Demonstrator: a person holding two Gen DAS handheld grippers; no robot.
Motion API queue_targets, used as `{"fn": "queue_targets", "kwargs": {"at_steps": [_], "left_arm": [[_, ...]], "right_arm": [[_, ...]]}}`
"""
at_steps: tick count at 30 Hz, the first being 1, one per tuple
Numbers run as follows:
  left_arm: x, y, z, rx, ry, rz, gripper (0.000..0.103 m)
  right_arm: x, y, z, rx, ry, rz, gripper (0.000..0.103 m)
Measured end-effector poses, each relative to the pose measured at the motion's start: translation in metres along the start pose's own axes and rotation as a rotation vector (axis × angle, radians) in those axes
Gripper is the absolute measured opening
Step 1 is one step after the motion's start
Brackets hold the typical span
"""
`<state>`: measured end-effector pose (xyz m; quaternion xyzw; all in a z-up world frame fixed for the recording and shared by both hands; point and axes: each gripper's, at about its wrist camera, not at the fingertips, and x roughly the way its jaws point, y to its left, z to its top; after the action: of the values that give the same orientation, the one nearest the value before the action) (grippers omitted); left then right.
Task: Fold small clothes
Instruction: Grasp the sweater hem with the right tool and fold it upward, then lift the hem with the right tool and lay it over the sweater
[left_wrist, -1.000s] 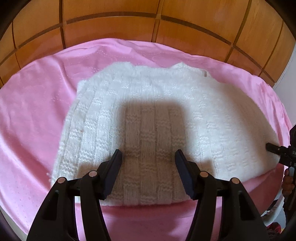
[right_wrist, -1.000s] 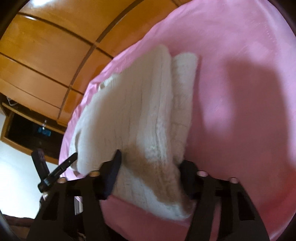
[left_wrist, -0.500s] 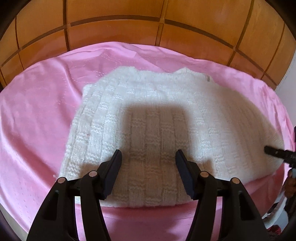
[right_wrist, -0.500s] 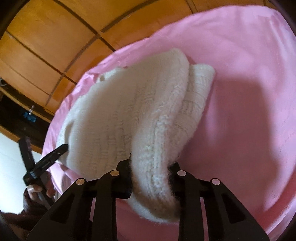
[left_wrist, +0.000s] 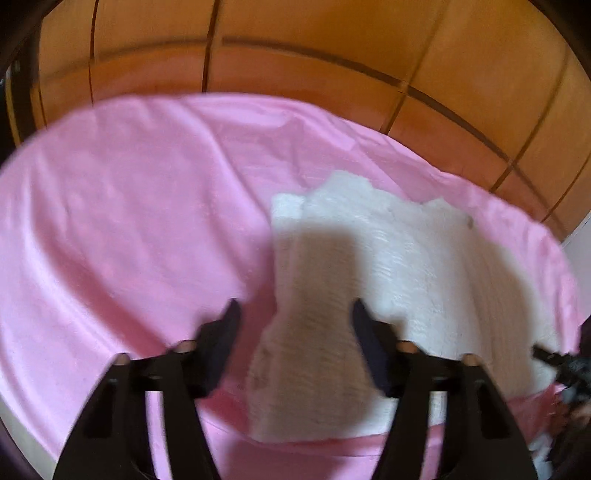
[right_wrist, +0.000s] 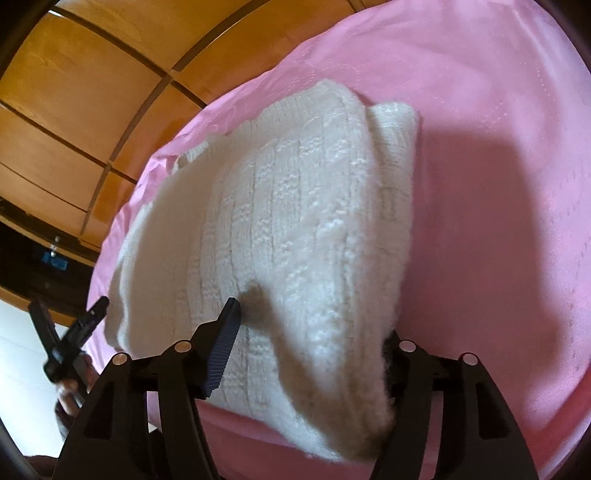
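Observation:
A white knitted sweater (left_wrist: 388, 280) lies folded on a pink sheet (left_wrist: 129, 229). In the left wrist view my left gripper (left_wrist: 293, 321) is open and empty above the sweater's left edge; the view is blurred. In the right wrist view the sweater (right_wrist: 295, 221) has a raised fold lying between the fingers of my right gripper (right_wrist: 314, 325), which stands open. The right finger is mostly hidden behind the knit. The left gripper also shows in the right wrist view (right_wrist: 74, 332), at the sweater's far corner.
The pink sheet (right_wrist: 498, 166) covers the whole work surface. Wooden panelled doors (left_wrist: 295, 55) stand behind it. The right gripper's tip shows at the right edge of the left wrist view (left_wrist: 554, 358).
My right gripper was shut on the sweater's fold half a second ago and now stands open. My left gripper has swung left, so the sweater now sits to the right in its view.

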<state>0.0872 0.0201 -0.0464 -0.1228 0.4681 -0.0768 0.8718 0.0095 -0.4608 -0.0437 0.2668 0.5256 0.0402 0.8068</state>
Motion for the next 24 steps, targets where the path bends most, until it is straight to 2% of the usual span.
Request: {"fn": "queue_targets", "kwargs": {"at_steps": [4, 6, 7, 8, 11, 12, 14, 15, 16, 18, 19, 21, 24], "left_arm": [[0.017, 0.026, 0.005, -0.062, 0.073, -0.115, 0.046], [0.022, 0.028, 0.004, -0.061, 0.096, -0.177, 0.026], [0.023, 0.026, 0.002, -0.053, 0.095, -0.19, 0.007], [0.02, 0.023, -0.001, -0.044, 0.077, -0.181, 0.006], [0.022, 0.018, -0.009, -0.022, 0.066, -0.123, 0.005], [0.03, 0.019, -0.012, -0.024, 0.087, -0.106, 0.005], [0.03, 0.009, -0.015, 0.025, 0.067, -0.055, 0.005], [0.028, 0.004, -0.015, 0.046, 0.059, -0.027, 0.006], [0.026, 0.003, -0.014, 0.043, 0.058, -0.012, 0.01], [0.016, 0.004, -0.011, -0.004, 0.029, 0.012, 0.023], [0.007, 0.005, -0.011, -0.016, 0.001, 0.011, 0.031], [-0.012, 0.001, -0.01, -0.02, -0.057, -0.052, 0.031], [-0.022, -0.004, -0.012, -0.016, -0.067, -0.143, 0.031]], "right_arm": [[0.0, -0.004, 0.0, 0.007, -0.004, 0.006, 0.06], [0.0, -0.004, -0.001, 0.008, -0.008, 0.007, 0.06], [0.001, -0.003, -0.001, 0.009, -0.01, 0.007, 0.06], [0.001, -0.003, -0.001, 0.008, -0.013, 0.008, 0.06], [0.001, -0.002, -0.002, -0.001, -0.021, 0.006, 0.06], [0.002, -0.001, -0.003, -0.009, -0.025, 0.0, 0.057], [0.003, 0.002, -0.005, -0.033, -0.034, -0.034, 0.051], [0.002, 0.003, -0.005, -0.035, -0.035, -0.041, 0.044], [0.0, 0.003, -0.004, -0.036, -0.035, -0.042, 0.033], [-0.005, 0.007, -0.003, -0.043, -0.039, -0.042, 0.026], [-0.007, 0.011, -0.003, -0.054, -0.045, -0.049, 0.024], [-0.013, 0.021, -0.002, -0.075, -0.061, -0.053, 0.023], [-0.025, 0.044, 0.004, -0.108, -0.096, -0.019, 0.022]]}}
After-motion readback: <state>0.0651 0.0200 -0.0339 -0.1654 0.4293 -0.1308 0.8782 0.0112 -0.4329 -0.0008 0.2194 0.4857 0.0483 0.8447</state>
